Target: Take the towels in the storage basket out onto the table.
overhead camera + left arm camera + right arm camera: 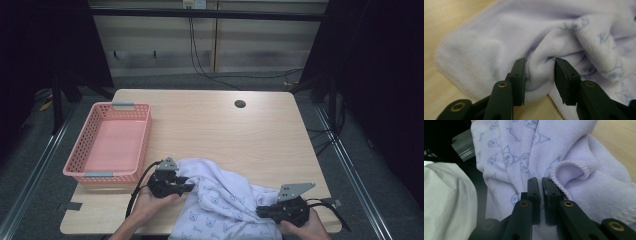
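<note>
Both forearms enter from the bottom edge of the high view, each hand carrying a gripper. Between them a white towel (225, 202) printed with small blue faces lies crumpled on the near part of the table (210, 125), its near edge hanging over the table's front edge. Its long axis runs roughly from the left gripper (187, 186) at its upper left corner to the right gripper (261, 212) at its lower right. A pink basket (107, 175) stands empty on the table, just left of the left hand and well apart from the right.

Seen along the left gripper (540, 67), the jaws stand partly apart with a thick fold of the towel (499, 37) bulging between them; the left pad touches the cloth, but I cannot tell whether the right one presses on it.

Seen along the right gripper (541, 185), the jaws are nearly together and clenched on a thin hemmed edge of the towel (599, 185), which runs away ahead of them.

Judging by this, any lift towards the basket favours the left hand, the nearer one.
</note>
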A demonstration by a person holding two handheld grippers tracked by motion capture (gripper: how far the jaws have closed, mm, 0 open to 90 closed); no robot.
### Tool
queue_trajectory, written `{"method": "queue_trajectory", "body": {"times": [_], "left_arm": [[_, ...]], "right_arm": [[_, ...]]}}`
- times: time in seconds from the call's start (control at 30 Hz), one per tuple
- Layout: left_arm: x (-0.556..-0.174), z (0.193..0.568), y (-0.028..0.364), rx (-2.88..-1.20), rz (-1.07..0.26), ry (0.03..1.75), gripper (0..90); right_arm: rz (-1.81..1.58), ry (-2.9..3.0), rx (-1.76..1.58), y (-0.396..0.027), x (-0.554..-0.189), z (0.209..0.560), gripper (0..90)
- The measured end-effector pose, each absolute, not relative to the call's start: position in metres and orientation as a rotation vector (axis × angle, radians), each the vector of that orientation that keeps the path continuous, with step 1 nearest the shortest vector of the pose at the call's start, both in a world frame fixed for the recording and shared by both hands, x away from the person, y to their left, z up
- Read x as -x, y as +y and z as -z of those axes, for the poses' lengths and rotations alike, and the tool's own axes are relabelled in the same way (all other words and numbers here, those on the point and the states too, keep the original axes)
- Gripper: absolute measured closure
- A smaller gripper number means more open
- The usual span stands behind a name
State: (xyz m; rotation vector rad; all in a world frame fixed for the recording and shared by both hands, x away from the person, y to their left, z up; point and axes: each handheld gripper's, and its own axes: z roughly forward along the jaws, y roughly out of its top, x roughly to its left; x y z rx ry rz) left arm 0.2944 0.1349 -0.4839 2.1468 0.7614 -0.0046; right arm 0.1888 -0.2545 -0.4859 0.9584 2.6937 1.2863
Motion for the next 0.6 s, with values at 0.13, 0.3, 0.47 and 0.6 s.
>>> {"method": "queue_trajectory", "body": {"times": [0.13,0.3,0.47,0.6], "left_arm": [[-0.304,0.480,0.146,-2.101,-0.042,0.845,69.8],[-0.311,0.490,0.153,-2.089,-0.032,0.916,64.9],[-0.310,0.490,0.153,-2.099,-0.058,0.921,57.9],[-0.312,0.494,0.153,-2.106,-0.056,0.944,55.8]], "right_arm": [[-1.355,2.669,-0.967,-0.256,-0.199,0.479,68.4],[-1.426,2.540,-0.993,-0.263,-0.220,0.458,61.5],[-1.491,2.437,-1.089,-0.267,-0.253,0.453,55.4],[-1.482,2.506,-1.138,-0.255,-0.277,0.467,48.3]]}}
